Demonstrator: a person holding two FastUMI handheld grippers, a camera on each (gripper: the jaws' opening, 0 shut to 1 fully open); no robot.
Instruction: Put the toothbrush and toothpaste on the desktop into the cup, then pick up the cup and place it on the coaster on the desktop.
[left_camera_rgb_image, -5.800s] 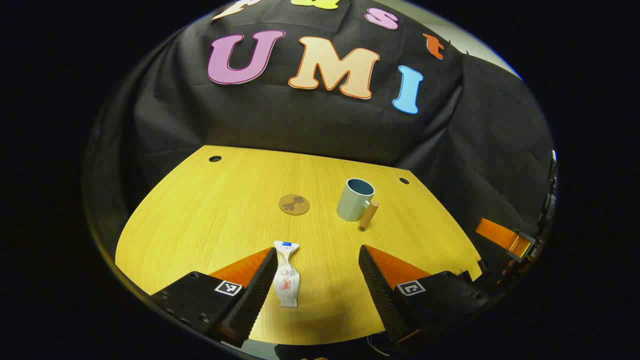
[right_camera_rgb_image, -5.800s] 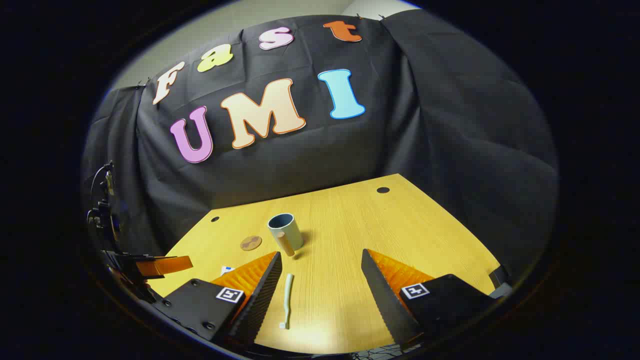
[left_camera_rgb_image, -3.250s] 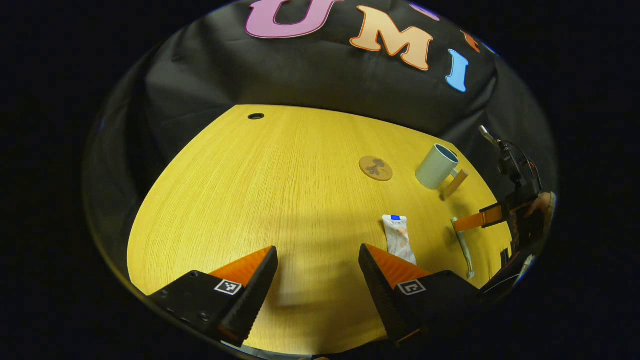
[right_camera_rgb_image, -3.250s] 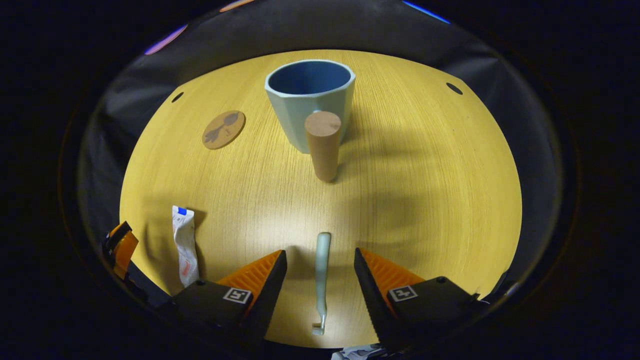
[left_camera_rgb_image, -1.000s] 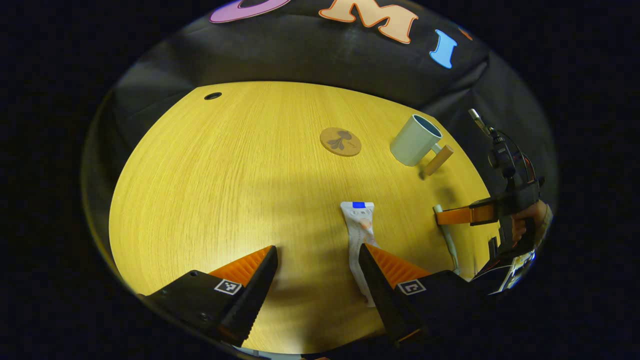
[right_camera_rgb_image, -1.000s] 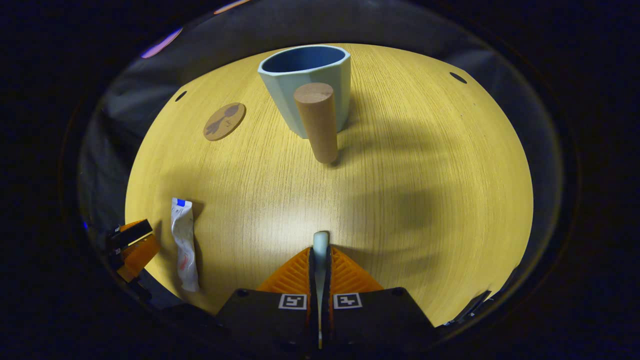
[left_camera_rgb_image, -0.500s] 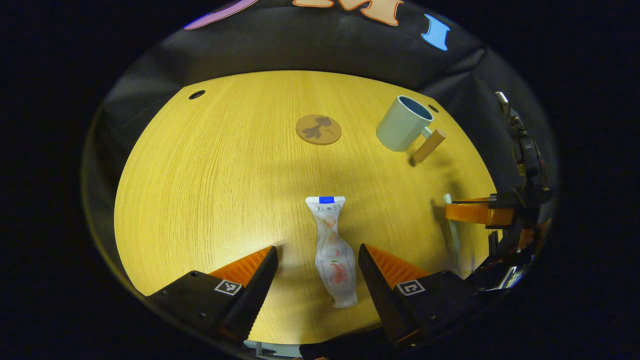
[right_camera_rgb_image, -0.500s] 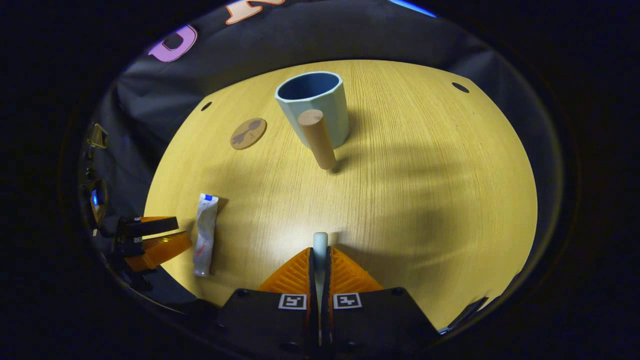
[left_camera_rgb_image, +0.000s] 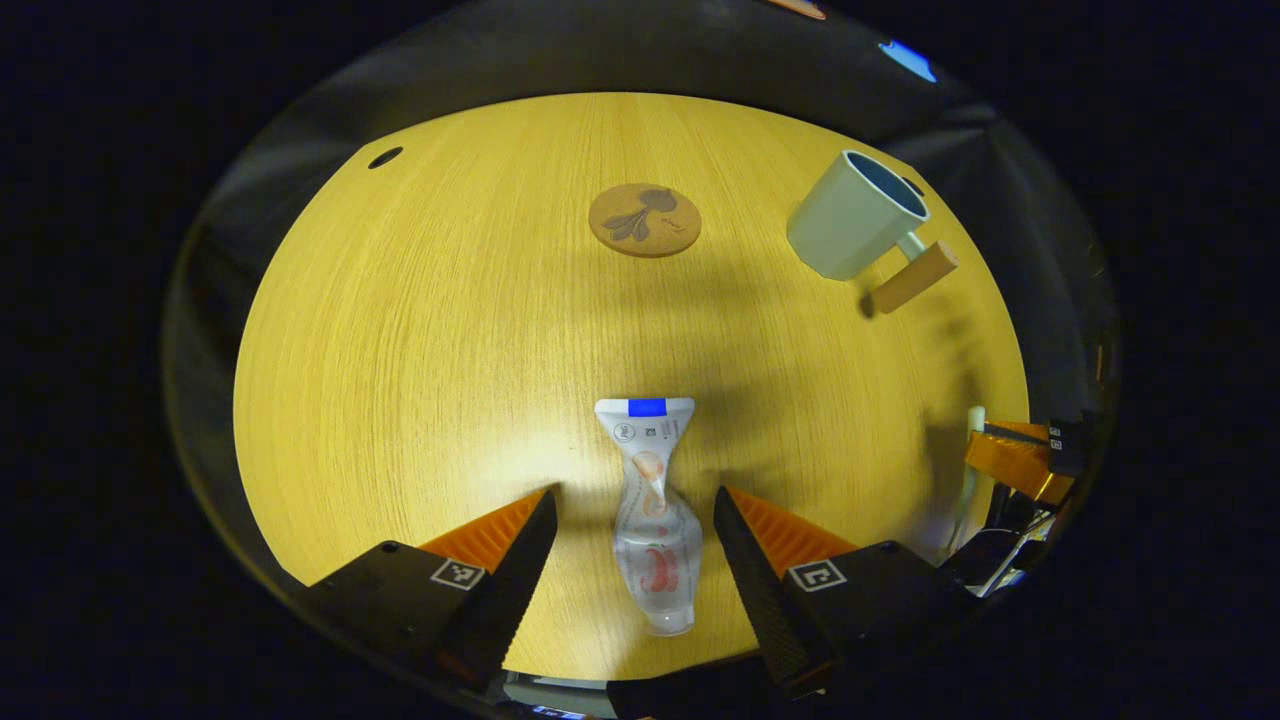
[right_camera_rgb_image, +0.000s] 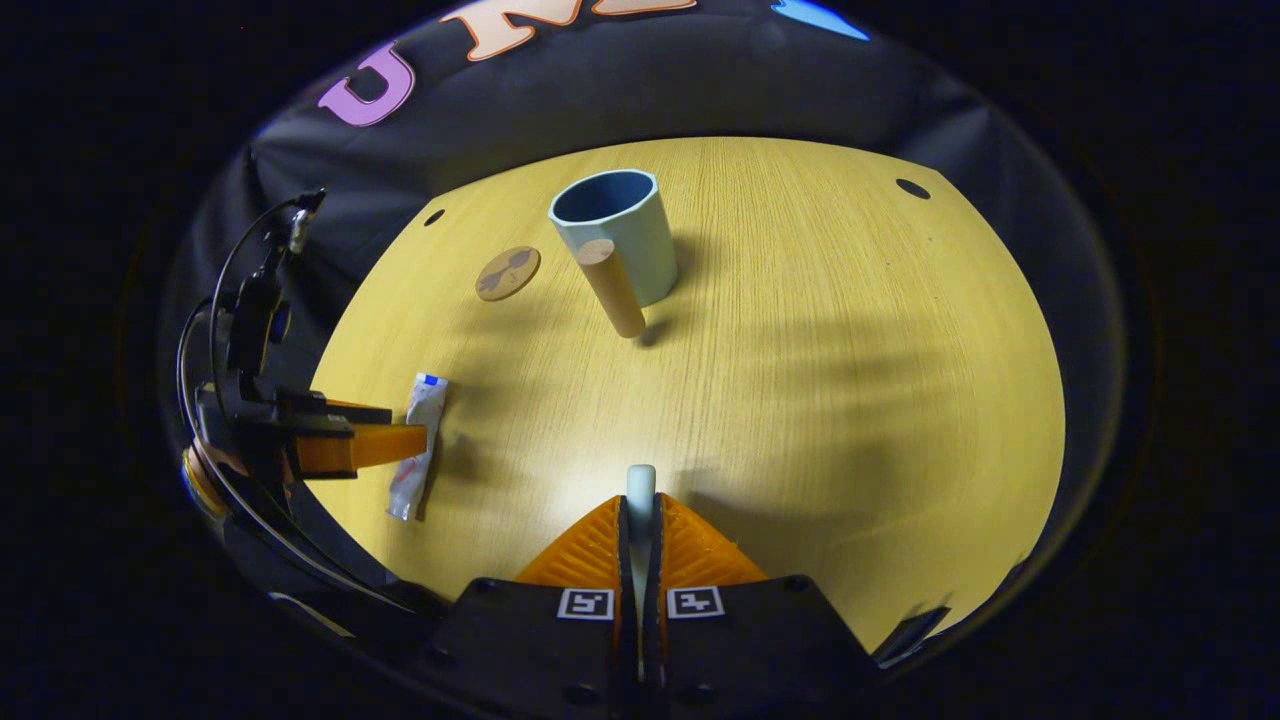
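Note:
A white toothpaste tube (left_camera_rgb_image: 650, 510) lies flat on the yellow wooden table (left_camera_rgb_image: 420, 330), between the spread fingers of my open left gripper (left_camera_rgb_image: 633, 495), which touch neither side of it. My right gripper (right_camera_rgb_image: 640, 505) is shut on a pale toothbrush (right_camera_rgb_image: 640, 480), whose end sticks out past the fingertips. The light-blue cup (right_camera_rgb_image: 612, 235) with a wooden handle (right_camera_rgb_image: 610, 287) stands upright beyond it. A round cork coaster (right_camera_rgb_image: 508, 272) lies to the cup's left. The left gripper view has the cup (left_camera_rgb_image: 850, 215) at far right and the coaster (left_camera_rgb_image: 644, 220) ahead.
In the right gripper view the left gripper (right_camera_rgb_image: 360, 445) hangs over the toothpaste (right_camera_rgb_image: 420, 445) at the table's left edge. The right gripper (left_camera_rgb_image: 1015, 455) sits at the right rim of the left gripper view. Cable holes (right_camera_rgb_image: 911, 188) mark the far corners. Black cloth walls the booth.
My left gripper swung right and came down until the toothpaste lay between its open fingers. My right gripper closed on the toothbrush and has drawn back slightly from the cup.

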